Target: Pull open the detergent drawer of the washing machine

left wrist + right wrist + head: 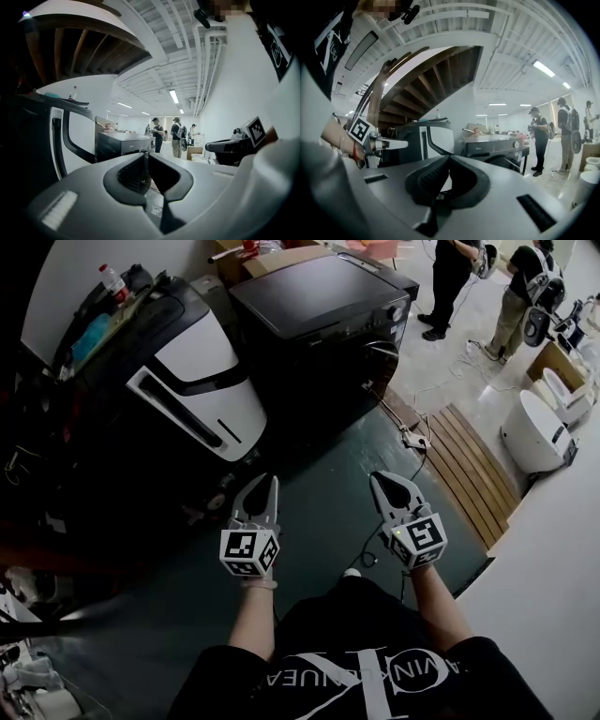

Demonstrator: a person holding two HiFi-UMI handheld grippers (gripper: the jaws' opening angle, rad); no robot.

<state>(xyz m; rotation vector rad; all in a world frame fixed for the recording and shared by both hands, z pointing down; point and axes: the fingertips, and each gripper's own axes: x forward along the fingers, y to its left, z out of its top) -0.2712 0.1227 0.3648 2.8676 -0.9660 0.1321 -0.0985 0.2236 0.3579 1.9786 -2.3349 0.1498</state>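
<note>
Black washer (323, 320) stands at the upper centre of the head view, well apart from both tongs. Its front faces the lower right, and the drawer on it is too dark and small to pick out. The left tongs (270, 484) and right tongs (380, 479) hang side by side at mid-frame over the green floor (319, 512), pointing roughly level toward the washer. Each pair is closed tip to tip and holds nothing. A black-and-white machine (192, 381) sits at upper left, beside the washer. Wooden slats (469, 465) lie at right, and two people (450, 277) stand at the upper right.
</note>
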